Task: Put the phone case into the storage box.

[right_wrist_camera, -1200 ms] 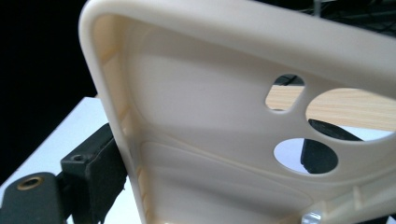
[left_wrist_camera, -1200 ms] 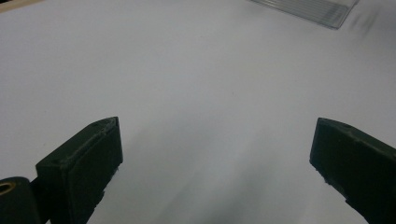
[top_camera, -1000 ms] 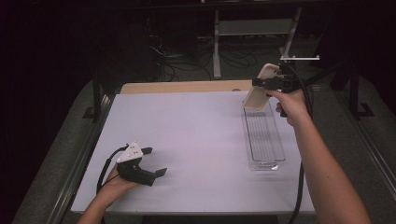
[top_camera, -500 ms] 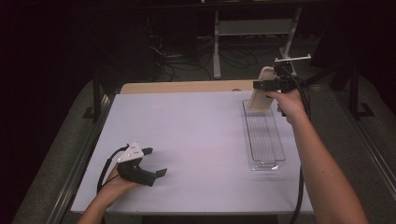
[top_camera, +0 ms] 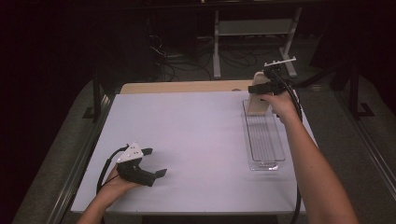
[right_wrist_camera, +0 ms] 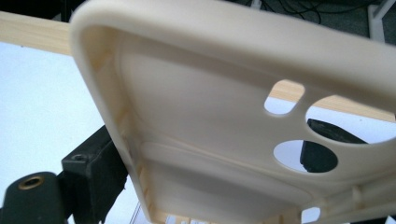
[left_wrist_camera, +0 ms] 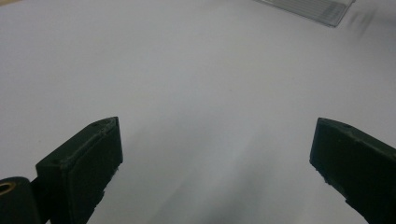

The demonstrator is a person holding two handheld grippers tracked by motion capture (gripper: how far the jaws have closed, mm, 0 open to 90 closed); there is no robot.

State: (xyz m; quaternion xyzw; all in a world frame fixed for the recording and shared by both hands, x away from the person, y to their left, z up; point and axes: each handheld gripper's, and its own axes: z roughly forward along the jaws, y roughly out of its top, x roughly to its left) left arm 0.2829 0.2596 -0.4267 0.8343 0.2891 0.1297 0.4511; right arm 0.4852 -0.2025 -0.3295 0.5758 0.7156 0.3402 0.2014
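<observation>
Item 1: my left claw [top_camera: 156, 162], at 7 o'clock on the white counter [top_camera: 196, 140]. Parked there to keep clear; jaws spread wide, holding nothing, touching only the counter.

Item 2: clear tray [top_camera: 264, 140], at 3 o'clock, long side running away from me, nothing lying in it; likely the drop-off place.

Item 3: cream phone case [top_camera: 258, 100], at 1 o'clock, lifted upright over the tray's far end. My right claw [top_camera: 259, 88] is clamped on its upper edge, one jaw visible through the camera cut-outs.
</observation>
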